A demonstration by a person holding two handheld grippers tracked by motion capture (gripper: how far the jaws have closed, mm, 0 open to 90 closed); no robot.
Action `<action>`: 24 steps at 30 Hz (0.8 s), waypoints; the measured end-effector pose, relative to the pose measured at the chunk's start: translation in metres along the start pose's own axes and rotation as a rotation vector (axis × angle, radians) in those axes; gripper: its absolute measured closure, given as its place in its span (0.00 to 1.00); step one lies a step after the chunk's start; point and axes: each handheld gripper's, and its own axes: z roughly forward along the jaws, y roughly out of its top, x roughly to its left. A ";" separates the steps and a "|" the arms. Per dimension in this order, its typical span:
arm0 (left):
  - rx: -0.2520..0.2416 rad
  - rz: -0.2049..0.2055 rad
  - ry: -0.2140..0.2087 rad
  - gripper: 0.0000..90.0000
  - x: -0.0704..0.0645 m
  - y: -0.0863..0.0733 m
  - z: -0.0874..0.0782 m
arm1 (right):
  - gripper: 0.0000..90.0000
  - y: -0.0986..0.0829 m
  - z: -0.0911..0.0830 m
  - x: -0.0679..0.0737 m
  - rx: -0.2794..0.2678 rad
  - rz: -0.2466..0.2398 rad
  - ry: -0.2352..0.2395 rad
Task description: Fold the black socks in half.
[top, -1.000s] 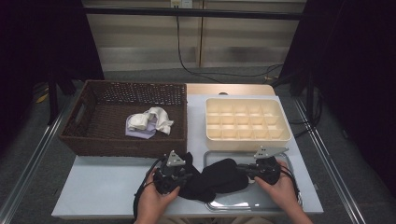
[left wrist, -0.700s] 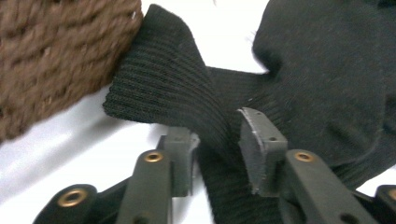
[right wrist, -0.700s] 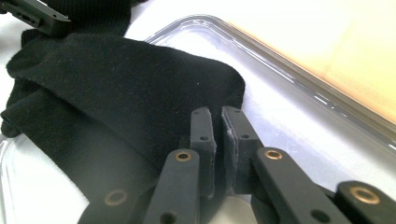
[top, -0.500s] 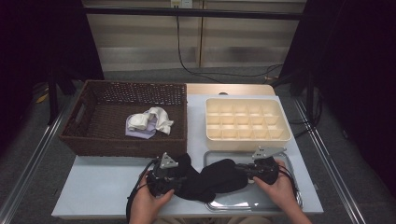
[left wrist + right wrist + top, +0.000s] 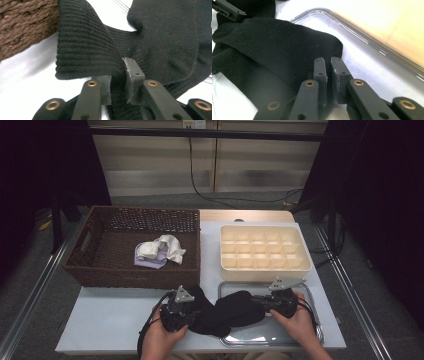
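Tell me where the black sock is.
High view: the black sock lies front centre, half on the clear tray, stretched between left gripper and right gripper.

We take the brown wicker basket [image 5: 90, 265] as our landmark on the table [image 5: 115, 320]. Inside it, toward its right half, we see a bundle of white and lilac cloth [image 5: 159, 251]. Just right of the basket sits a cream tray [image 5: 265, 265] divided into many small compartments. Beyond the basket, a black cable [image 5: 210, 195] runs down the wall panel to the floor.
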 end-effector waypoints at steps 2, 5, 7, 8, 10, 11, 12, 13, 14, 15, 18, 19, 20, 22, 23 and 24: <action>0.005 -0.002 0.004 0.88 0.002 0.002 -0.001 | 0.93 0.000 0.000 0.000 -0.002 -0.005 0.002; -0.011 0.007 0.037 0.89 0.005 0.003 -0.003 | 0.93 0.000 0.000 0.000 -0.006 -0.005 0.004; -0.024 0.013 0.060 0.89 0.008 0.004 -0.006 | 0.93 0.001 0.001 0.001 -0.009 -0.011 0.003; -0.033 0.008 0.074 0.89 0.010 0.004 -0.008 | 0.93 0.002 0.002 0.003 -0.009 -0.010 0.004; -0.040 -0.007 0.087 0.89 0.015 0.003 -0.011 | 0.93 0.004 0.006 0.005 -0.015 -0.025 0.004; -0.040 -0.007 0.087 0.89 0.015 0.003 -0.011 | 0.93 0.004 0.006 0.005 -0.015 -0.025 0.004; -0.035 -0.020 0.089 0.89 0.018 0.001 -0.012 | 0.93 0.007 0.009 0.008 -0.016 -0.038 0.008; -0.031 -0.025 0.082 0.89 0.019 0.000 -0.011 | 0.93 0.008 0.010 0.009 -0.015 -0.042 0.009; -0.028 -0.022 0.078 0.88 0.019 0.000 -0.011 | 0.93 0.009 0.011 0.011 -0.012 -0.045 0.005; -0.035 -0.034 0.077 0.87 0.018 -0.002 -0.009 | 0.93 0.009 0.011 0.011 -0.012 -0.051 0.004; -0.040 -0.055 0.079 0.78 0.018 -0.002 -0.010 | 0.93 0.008 0.009 0.010 -0.015 -0.046 0.004; -0.045 -0.070 0.074 0.74 0.018 -0.001 -0.011 | 0.93 0.008 0.008 0.010 -0.015 -0.043 0.003; -0.057 -0.082 0.075 0.70 0.018 -0.002 -0.011 | 0.93 0.007 0.007 0.009 -0.019 -0.046 0.003; -0.056 -0.091 0.090 0.62 0.020 -0.002 -0.012 | 0.93 0.007 0.005 0.008 -0.017 -0.044 -0.001; -0.056 -0.091 0.090 0.60 0.020 -0.002 -0.012 | 0.93 0.007 0.004 0.008 -0.019 -0.039 -0.001; -0.060 -0.088 0.113 0.58 0.021 -0.002 -0.013 | 0.93 0.007 0.003 0.007 -0.023 -0.041 0.000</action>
